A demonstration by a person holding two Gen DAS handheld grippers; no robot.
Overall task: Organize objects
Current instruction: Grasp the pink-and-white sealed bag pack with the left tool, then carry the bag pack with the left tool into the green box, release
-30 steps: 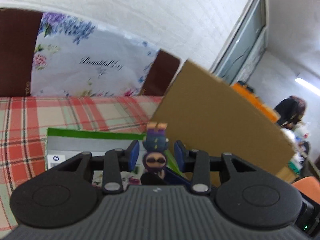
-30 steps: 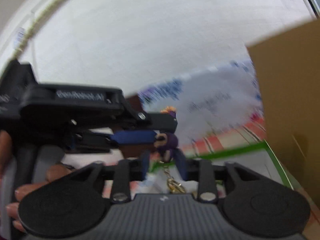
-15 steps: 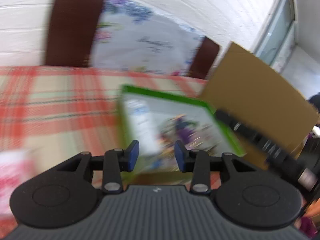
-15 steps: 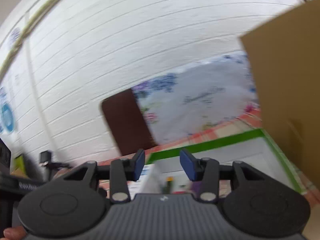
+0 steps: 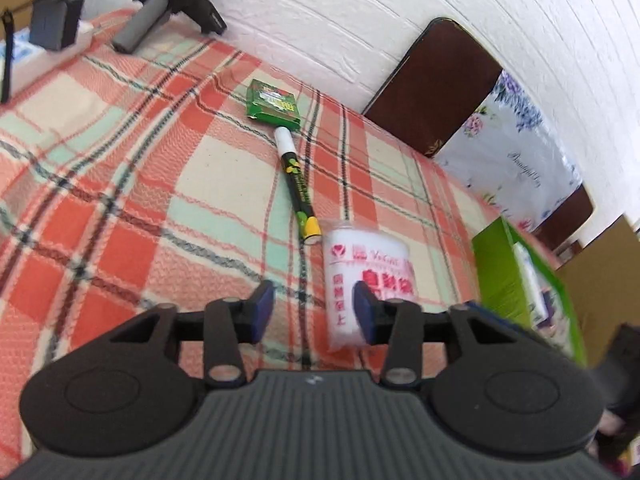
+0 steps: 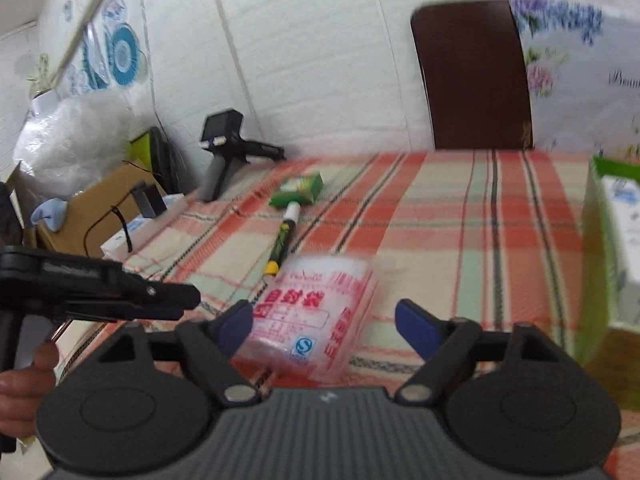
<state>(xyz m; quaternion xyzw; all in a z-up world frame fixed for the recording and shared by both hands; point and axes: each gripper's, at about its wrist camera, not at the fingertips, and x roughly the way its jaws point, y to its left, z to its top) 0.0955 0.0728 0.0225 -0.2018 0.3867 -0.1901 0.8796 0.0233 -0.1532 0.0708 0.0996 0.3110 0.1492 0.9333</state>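
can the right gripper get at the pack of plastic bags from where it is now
Probably yes. The right gripper is open, and the pack of plastic bags lies flat on the plaid cloth just ahead between its fingers, with nothing in between.

Two matte black handheld grippers, blue pads on the fingertips

Left gripper (image 5: pixel 307 312) and right gripper (image 6: pixel 324 322) both have a ribbed dark grey body, round disc housings either side and silver screws on the finger arms. A bare-skinned hand (image 6: pixel 22 392) grips the left one's handle, which carries faint white lettering.
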